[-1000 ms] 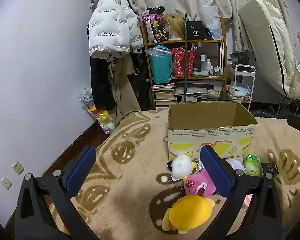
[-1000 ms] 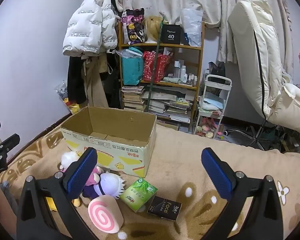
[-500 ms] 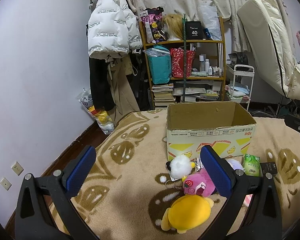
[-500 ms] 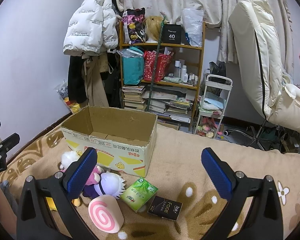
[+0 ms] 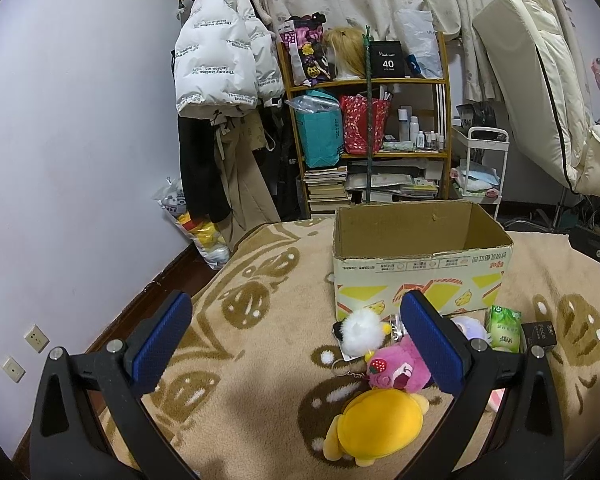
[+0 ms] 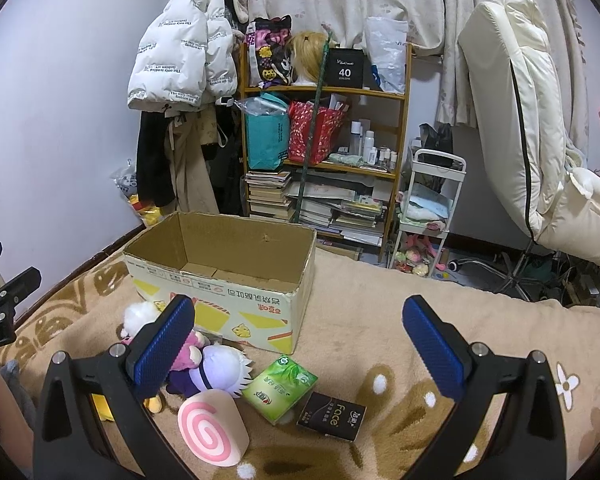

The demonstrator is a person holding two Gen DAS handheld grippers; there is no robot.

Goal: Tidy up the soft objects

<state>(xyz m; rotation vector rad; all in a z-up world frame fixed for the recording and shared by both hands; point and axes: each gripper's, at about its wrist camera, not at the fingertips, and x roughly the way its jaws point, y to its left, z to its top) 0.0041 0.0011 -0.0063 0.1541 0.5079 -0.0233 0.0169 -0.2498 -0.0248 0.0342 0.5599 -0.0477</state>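
Note:
An open cardboard box [image 5: 420, 268] [image 6: 224, 280] stands empty on a beige patterned blanket. In front of it lie soft toys: a yellow plush [image 5: 376, 428], a pink plush [image 5: 392, 368], a white fluffy plush [image 5: 360, 332] [image 6: 138, 316], a purple-and-white doll [image 6: 216, 372] and a pink swirl roll cushion [image 6: 212, 432]. My left gripper [image 5: 296, 340] is open and empty, above the blanket left of the toys. My right gripper [image 6: 298, 348] is open and empty, above the toys and packs.
A green tissue pack [image 6: 280, 388] [image 5: 504, 328] and a black "face" box [image 6: 332, 420] lie beside the toys. A cluttered wooden shelf [image 6: 324, 152], hanging coats [image 5: 220, 80], a white trolley [image 6: 428, 216] and a cream chair [image 6: 532, 120] stand behind.

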